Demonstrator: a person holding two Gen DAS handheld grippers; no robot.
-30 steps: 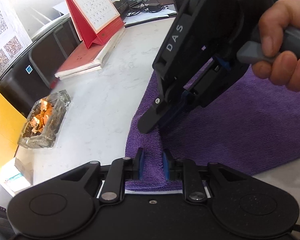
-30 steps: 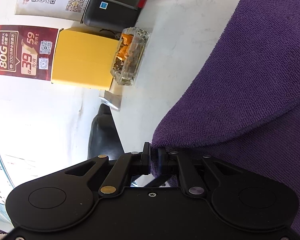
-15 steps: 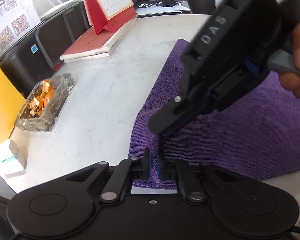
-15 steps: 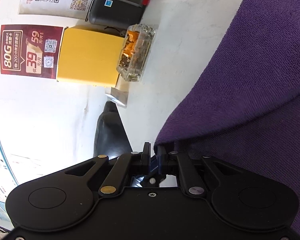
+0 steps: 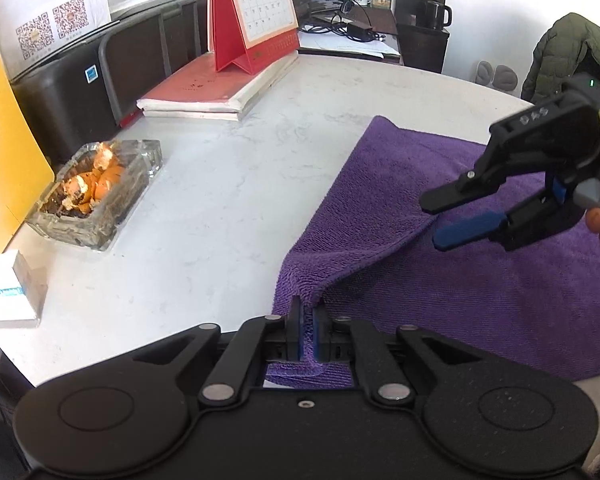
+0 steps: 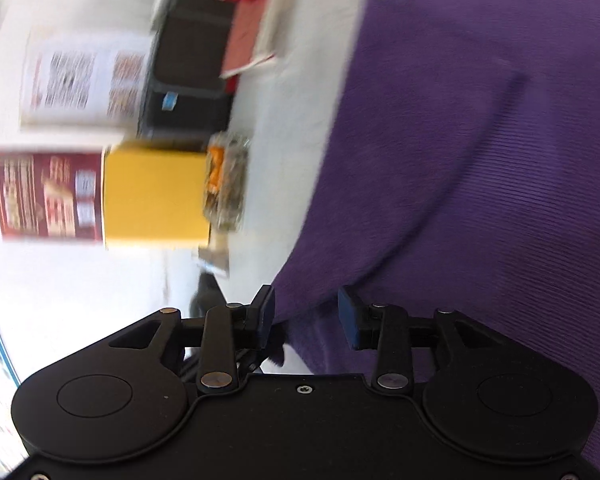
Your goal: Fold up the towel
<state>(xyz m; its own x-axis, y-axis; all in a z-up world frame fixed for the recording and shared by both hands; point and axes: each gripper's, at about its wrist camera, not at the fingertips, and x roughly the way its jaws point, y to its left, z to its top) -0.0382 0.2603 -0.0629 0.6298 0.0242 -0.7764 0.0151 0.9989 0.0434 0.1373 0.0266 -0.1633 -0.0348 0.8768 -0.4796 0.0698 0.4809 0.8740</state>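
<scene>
A purple towel [image 5: 440, 208] lies on the white marble table [image 5: 220, 208], its near left corner lifted into a ridge. My left gripper [image 5: 308, 326] is shut on that corner, with cloth pinched between the blue pads. My right gripper [image 5: 440, 220] hovers to the right above the towel, held by a hand; its jaws are opening and nothing is pressed between them. In the blurred right wrist view the right gripper [image 6: 307, 318] has its pads spread apart, with the towel [image 6: 480, 160] edge lying between them.
A glass ashtray [image 5: 96, 192] with orange peel stands at the left, and a small white box [image 5: 8, 292] sits near the table's edge. Red books [image 5: 216, 94] with a desk calendar [image 5: 252, 12] lie at the back. A yellow box [image 6: 156, 196] is beside the ashtray.
My right gripper let go of the towel edge, spread its jaws and swung away to the right. My left gripper closed fully on the near corner and lifted it a little.
</scene>
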